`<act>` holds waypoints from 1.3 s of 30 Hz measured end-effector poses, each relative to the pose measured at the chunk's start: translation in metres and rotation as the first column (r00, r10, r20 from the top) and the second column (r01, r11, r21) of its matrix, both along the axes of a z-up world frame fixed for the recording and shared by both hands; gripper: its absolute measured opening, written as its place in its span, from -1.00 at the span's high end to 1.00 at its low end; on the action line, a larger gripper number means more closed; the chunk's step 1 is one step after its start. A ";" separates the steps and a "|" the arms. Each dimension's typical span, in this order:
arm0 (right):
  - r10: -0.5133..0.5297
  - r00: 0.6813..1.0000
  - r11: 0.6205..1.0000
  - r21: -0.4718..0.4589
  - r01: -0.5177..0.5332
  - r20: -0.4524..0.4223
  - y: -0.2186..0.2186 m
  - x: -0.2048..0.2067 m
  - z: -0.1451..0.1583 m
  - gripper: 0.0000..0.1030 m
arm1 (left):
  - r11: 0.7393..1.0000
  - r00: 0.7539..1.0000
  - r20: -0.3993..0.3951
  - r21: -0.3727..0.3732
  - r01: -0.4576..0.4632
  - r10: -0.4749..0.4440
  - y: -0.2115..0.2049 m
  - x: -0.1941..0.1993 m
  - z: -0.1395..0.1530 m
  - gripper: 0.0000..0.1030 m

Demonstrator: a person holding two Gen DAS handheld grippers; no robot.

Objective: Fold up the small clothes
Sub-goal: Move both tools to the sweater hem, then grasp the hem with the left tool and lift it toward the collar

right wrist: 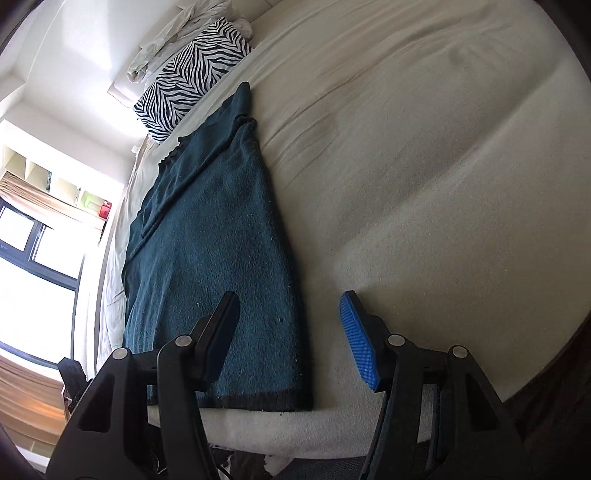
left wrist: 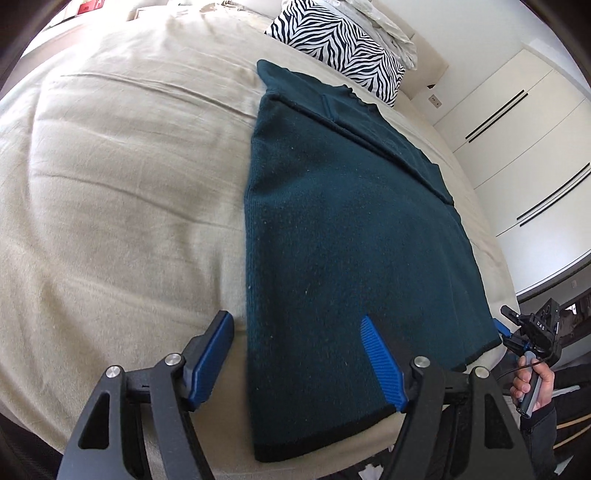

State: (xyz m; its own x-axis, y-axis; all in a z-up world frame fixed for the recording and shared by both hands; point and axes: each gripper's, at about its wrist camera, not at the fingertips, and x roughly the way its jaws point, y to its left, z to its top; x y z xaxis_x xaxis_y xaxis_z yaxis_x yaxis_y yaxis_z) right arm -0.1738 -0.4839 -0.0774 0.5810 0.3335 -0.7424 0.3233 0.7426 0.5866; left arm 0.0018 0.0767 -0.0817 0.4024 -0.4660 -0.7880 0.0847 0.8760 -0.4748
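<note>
The teal sweater (left wrist: 343,236) is laid lengthwise on the bed (left wrist: 122,177), its hem nearest both grippers. The left gripper (left wrist: 299,360) and right gripper (right wrist: 291,343) are held open and empty over its two near corners.

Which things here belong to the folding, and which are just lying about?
For the job:
- dark teal knitted garment, flat on the beige bedcover
- left gripper, fingers open
- right gripper, fingers open

Lying about:
- zebra-striped pillow
- crumpled white sheets
</note>
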 end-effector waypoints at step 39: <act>0.024 0.984 0.975 0.214 -0.062 0.175 0.026 0.011 0.053 0.88 | 0.928 0.998 0.012 -0.369 -0.058 0.067 0.039 0.001 0.048 0.84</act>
